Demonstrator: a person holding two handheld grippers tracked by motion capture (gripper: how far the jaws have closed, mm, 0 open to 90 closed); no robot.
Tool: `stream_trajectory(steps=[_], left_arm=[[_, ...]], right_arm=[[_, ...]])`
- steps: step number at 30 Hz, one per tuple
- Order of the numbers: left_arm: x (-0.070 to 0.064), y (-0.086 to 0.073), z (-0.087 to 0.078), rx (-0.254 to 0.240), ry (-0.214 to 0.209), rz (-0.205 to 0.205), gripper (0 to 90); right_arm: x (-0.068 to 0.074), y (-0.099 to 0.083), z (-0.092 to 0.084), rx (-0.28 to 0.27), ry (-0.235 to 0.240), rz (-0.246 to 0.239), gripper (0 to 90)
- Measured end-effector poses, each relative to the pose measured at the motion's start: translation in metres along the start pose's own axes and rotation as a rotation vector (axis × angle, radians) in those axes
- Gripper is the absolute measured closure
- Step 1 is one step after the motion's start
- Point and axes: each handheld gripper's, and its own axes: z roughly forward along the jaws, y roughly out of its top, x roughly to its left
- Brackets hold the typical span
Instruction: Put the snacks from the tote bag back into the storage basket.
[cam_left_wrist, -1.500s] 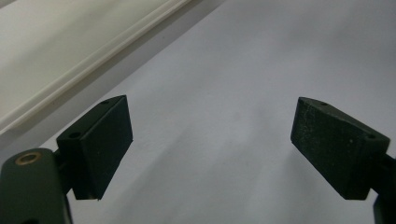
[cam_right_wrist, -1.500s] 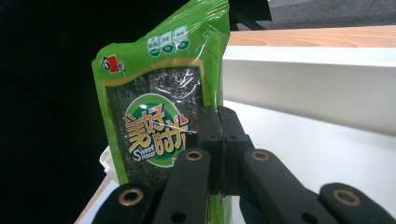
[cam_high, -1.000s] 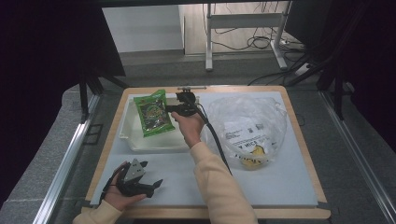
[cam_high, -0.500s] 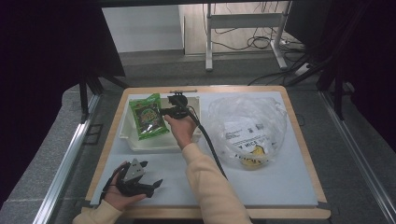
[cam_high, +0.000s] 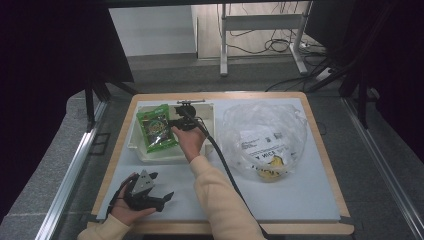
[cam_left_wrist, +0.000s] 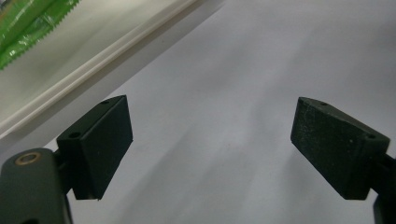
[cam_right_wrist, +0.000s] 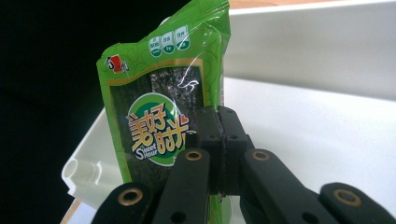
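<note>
Risk: right gripper (cam_right_wrist: 223, 140) pinches only the seaweed snack packet's (cam_right_wrist: 163, 107) edge over the white tray (cam_high: 134, 142); slippage likely. Left gripper (cam_left_wrist: 210, 149) rests released.

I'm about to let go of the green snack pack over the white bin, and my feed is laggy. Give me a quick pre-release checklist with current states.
1. Right gripper clamped on the green snack pack: ok, jaws shut on its edge.
2. Pack over the white bin: ok, the high view shows it inside the bin's outline.
3. Pack resting on the bin floor: cannot tell; it stands upright in the right gripper view, its bottom hidden by the jaws.
4. Left gripper clear of the bin: ok, open, near the table's front edge.
5. Clear plastic bag out of the way: ok, right of the bin.
6. Cable clear of the pack: ok, trailing back along the forearm.
</note>
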Motion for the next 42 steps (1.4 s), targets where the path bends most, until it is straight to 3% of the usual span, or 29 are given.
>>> stream_trajectory(steps=[14,15,16,18,21,33,42], left_arm=[[0.0,0.0,-0.001,-0.003,0.0,0.0,12.6],[0.0,0.0,-0.001,-0.004,0.0,-0.001,12.7],[0.0,0.0,-0.001,-0.004,0.0,-0.001,12.6],[0.0,0.0,-0.001,-0.003,-0.001,0.0,12.6],[0.0,0.0,-0.001,-0.002,-0.001,0.004,12.7],[0.0,0.0,0.0,0.003,0.003,0.004,12.6],[0.0,0.0,-0.001,0.009,0.006,0.012,12.6]], right_arm=[[0.0,-0.007,0.014,0.026,-0.035,0.007,89.2],[0.001,-0.009,0.015,0.038,-0.059,-0.006,82.0],[0.001,-0.009,0.015,0.038,-0.059,-0.006,82.0],[0.002,-0.009,0.016,0.061,-0.077,-0.026,62.9],[0.004,-0.009,0.011,0.074,-0.091,-0.066,58.4],[-0.003,-0.006,-0.018,0.056,-0.014,-0.102,52.0],[0.0,-0.006,-0.04,0.031,0.044,-0.175,48.3]])
